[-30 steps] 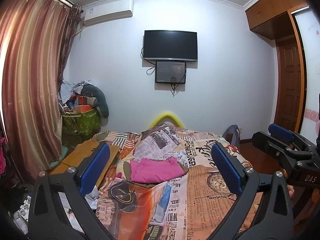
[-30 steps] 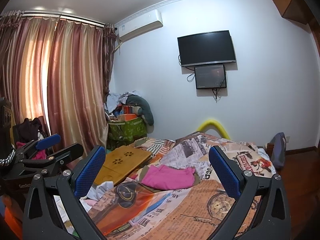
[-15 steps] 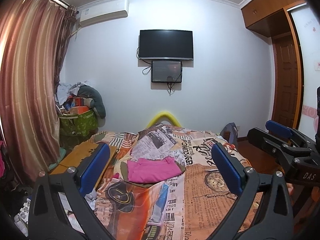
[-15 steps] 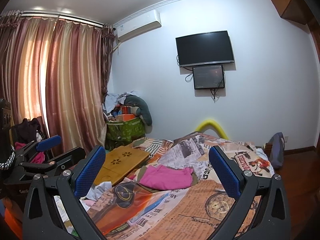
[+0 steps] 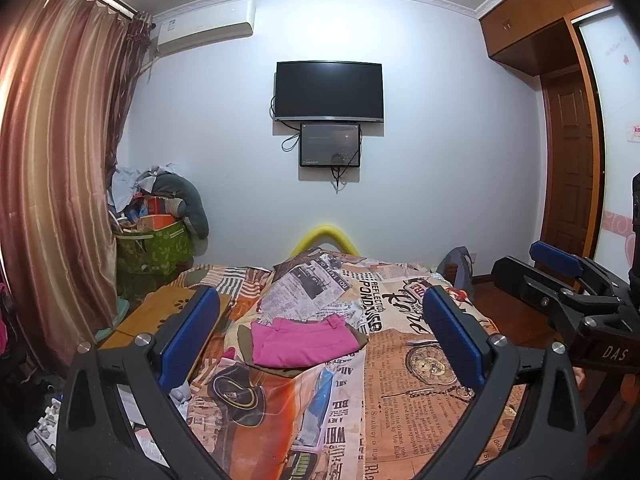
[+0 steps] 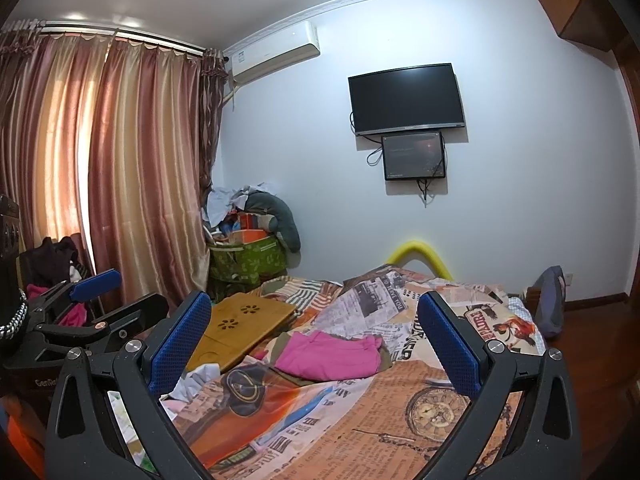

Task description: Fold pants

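Note:
Folded pink pants (image 5: pixel 304 342) lie on an olive garment on the bed, in the middle of the left wrist view, and also show in the right wrist view (image 6: pixel 332 356). My left gripper (image 5: pixel 320 328) is open and empty, held above the bed well short of the pants. My right gripper (image 6: pixel 316 340) is open and empty, also held back from them. Each gripper shows at the edge of the other's view: the right one (image 5: pixel 560 280) and the left one (image 6: pixel 92 300).
The bed has a newspaper-print cover (image 5: pixel 400 400). A wooden lap tray (image 6: pixel 244 326) lies at its left side. A green basket piled with clothes (image 5: pixel 154 244) stands by the curtain (image 5: pixel 52 200). A TV (image 5: pixel 328 92) hangs on the far wall. A wooden door (image 5: pixel 568 168) is at right.
Both grippers have tilted slightly, so the room has shifted a little in each view. The pants have not moved. Both grippers stay open.

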### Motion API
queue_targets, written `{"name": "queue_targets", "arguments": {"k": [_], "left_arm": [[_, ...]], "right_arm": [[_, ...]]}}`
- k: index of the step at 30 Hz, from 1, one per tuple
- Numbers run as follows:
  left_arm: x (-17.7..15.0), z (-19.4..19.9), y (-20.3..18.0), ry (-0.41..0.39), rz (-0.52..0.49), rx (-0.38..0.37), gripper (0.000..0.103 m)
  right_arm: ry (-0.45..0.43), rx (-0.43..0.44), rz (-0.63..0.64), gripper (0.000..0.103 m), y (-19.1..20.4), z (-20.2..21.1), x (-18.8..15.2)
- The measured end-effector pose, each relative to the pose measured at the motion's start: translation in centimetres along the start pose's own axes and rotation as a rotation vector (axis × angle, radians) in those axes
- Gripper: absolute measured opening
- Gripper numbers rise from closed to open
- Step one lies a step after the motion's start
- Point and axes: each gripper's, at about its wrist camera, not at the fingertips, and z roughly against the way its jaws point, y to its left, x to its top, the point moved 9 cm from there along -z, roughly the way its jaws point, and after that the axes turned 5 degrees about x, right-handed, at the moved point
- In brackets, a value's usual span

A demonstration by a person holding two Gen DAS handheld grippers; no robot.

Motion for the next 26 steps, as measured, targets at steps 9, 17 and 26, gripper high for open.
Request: {"name": "queue_targets", "arguments": {"k": [9,17,26], "left_arm": [[0.12,-0.10,-0.26,0.001,-0.010,-0.014,0.103],[-0.11,-0.38,-0.23,0.011,-0.005,-0.021,0.103],[-0.32,-0.78,-0.15,0.021,-0.001,-0.028,0.103]], "right_arm": [[-0.007,-0.007,0.002,0.103,-0.10,0.10,0.05],[-0.007,-0.010,0.004,0.103,-0.12,0.21,-0.15],[0.000,-0.011,-0.003,0.103,-0.25,0.08,-0.24]]}}
